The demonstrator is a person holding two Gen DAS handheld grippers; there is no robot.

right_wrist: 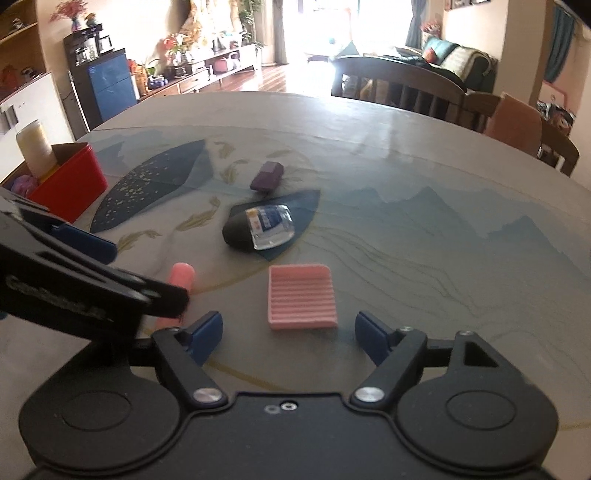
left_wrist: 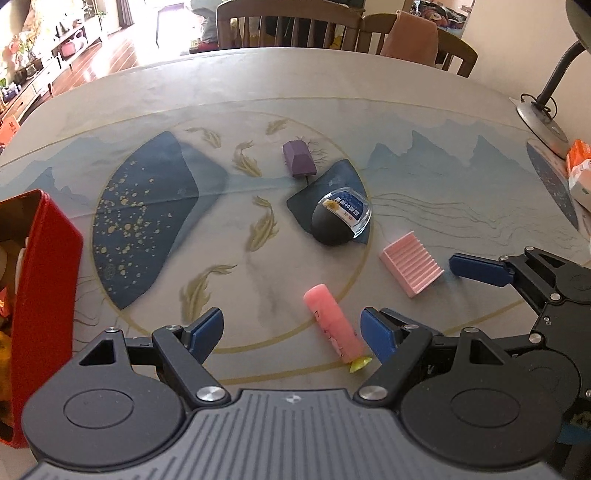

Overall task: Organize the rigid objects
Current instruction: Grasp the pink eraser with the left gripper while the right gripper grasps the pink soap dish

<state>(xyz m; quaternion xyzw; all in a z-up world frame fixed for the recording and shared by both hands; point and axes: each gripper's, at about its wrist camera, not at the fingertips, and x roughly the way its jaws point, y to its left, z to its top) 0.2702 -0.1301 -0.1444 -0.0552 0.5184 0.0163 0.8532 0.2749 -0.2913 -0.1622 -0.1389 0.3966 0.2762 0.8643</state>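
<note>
A pink tube (left_wrist: 332,325) with a yellow tip lies on the table between the fingers of my left gripper (left_wrist: 291,330), close to the right pad; the jaws stand open and do not touch it. A pink ridged tray (right_wrist: 302,297) lies flat just ahead of my right gripper (right_wrist: 290,330), which is open around empty air. A bottle (left_wrist: 340,218) with a black cap and clear body lies on its side mid-table. Behind it sits a purple block (left_wrist: 298,158). One blue finger (left_wrist: 478,269) of the right gripper shows beside the pink tray (left_wrist: 412,267).
A red box (left_wrist: 40,277) holding several items stands at the left table edge. A desk lamp base (left_wrist: 543,122) and an orange pack (left_wrist: 580,166) sit at the right. Wooden chairs (left_wrist: 288,26) line the far side. The patterned tablecloth (left_wrist: 147,221) covers the table.
</note>
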